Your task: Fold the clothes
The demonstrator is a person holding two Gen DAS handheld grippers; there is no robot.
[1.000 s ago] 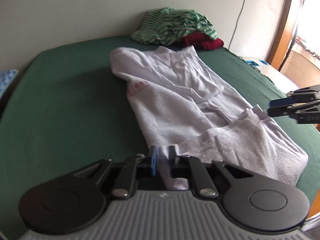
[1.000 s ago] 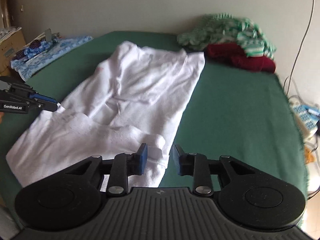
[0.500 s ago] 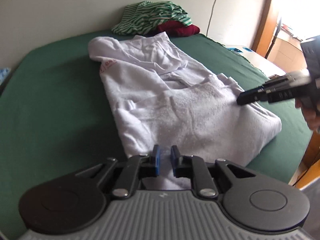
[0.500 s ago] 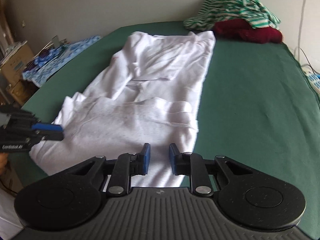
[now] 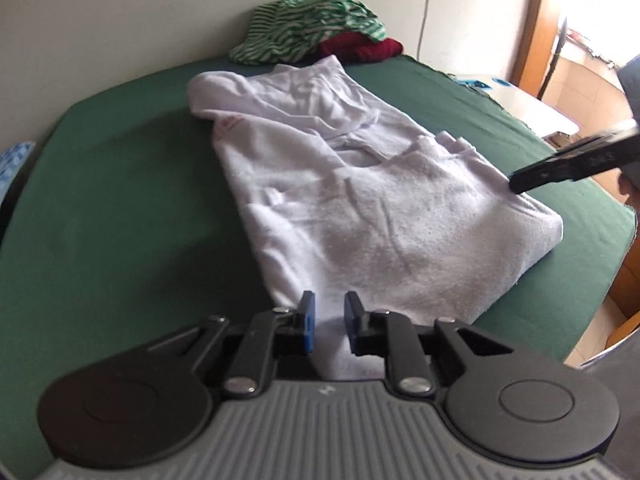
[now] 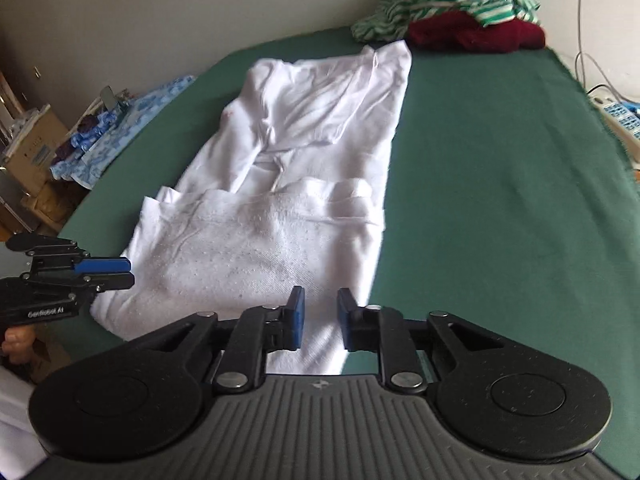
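One white shirt [image 6: 296, 184] lay along the green bed [image 6: 500, 184], its near end already doubled over. We kept our left gripper [image 5: 327, 314] and right gripper [image 6: 319, 312] low over the near fold; the left stood slightly spread, the right was opening, and neither seemed to pinch cloth. Next, we judged, each needed a near corner to carry the fold farther.
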